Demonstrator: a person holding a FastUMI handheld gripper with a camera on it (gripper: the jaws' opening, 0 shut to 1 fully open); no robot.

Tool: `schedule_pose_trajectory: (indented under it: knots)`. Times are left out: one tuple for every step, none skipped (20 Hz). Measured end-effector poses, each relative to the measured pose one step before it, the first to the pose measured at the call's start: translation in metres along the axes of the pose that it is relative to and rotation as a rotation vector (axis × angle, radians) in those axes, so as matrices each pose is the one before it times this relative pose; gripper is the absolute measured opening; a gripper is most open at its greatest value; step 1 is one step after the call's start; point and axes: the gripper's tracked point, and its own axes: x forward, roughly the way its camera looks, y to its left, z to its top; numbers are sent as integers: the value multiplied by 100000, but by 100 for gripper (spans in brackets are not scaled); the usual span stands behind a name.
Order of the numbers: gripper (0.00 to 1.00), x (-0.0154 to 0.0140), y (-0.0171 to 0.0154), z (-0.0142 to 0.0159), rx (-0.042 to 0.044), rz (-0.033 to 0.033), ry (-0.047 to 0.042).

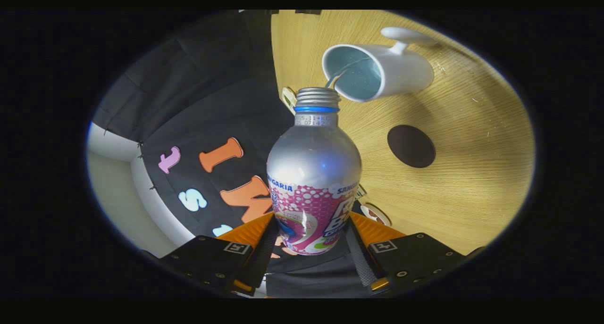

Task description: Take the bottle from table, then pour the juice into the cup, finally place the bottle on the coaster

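Both fingers of your gripper [309, 241] clamp the silver aluminium bottle with the pink label [312, 173], tipped (cap off) so its mouth meets the white ceramic cup [377, 71] beyond; a dark round coaster [411, 146] lies on the wooden table [472, 140] nearby.

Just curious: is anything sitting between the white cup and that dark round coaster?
No. In the gripper view, bare wooden table separates the cup from the coaster.

Bottle [314, 173] between fingers [264, 248] (mouth at cup [377, 71])
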Motion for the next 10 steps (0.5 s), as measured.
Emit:
schedule_pose_trajectory:
  knots:
    - [77,144,-122,18,731,-521,9]
    - [77,8,-48,-41,532,-394,25]
    - [77,-52,-3,185,536,-11,-419]
    - [77,-258,15,149,382,-60,-292]
    - [77,3,11,63,201,77,-120]
    - [77,-46,127,201,474,447,-484]
    - [77,-4,84,191,625,473,-244]
    - [77,4,147,78,582,315,-533]
    - [77,61,45,151,567,56,-471]
    - [77,-105,57,-36,417,-93,-157]
